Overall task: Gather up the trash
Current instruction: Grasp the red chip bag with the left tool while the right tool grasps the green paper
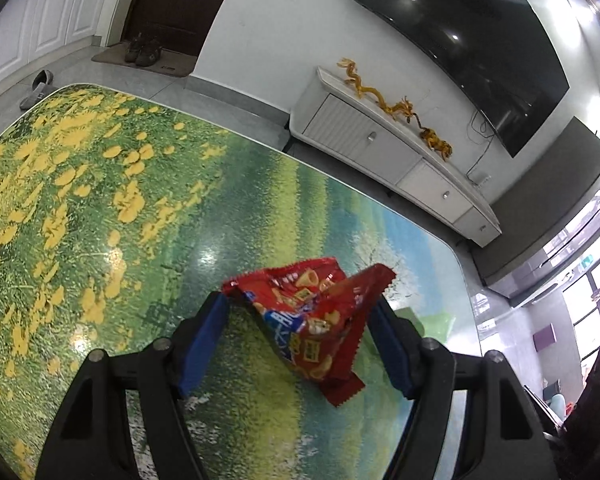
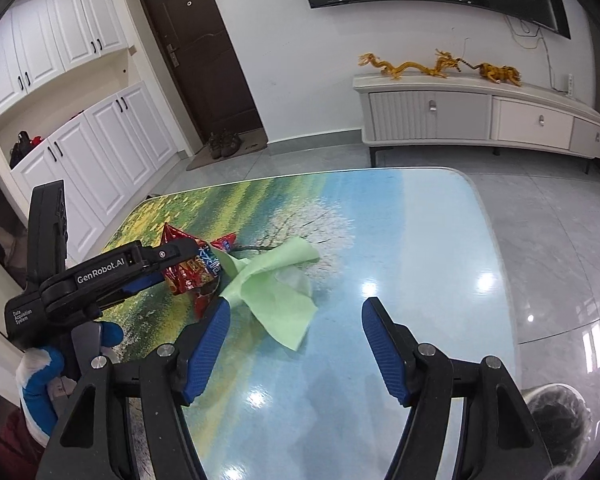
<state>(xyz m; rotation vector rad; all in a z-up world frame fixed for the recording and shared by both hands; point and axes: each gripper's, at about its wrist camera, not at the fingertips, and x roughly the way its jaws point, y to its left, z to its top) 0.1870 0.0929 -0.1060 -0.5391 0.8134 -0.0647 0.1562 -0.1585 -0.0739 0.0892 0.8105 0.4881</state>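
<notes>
A crumpled red snack wrapper [image 1: 316, 312] lies on the flower-print table [image 1: 100, 200]. My left gripper [image 1: 300, 308] is open, its blue fingers on either side of the wrapper, not closed on it. The right wrist view shows the same wrapper [image 2: 192, 268] with the left gripper [image 2: 180, 264] around it. A light green tissue [image 2: 272, 288] lies just right of the wrapper, a clear film beside it. My right gripper [image 2: 296, 312] is open and empty, low over the table, near the tissue's front corner.
A bin with a dark liner [image 2: 556, 412] stands at the lower right beside the table. A white TV cabinet [image 2: 480, 116] with gold dragon figures stands by the far wall. The table edge [image 2: 496, 240] runs along the right.
</notes>
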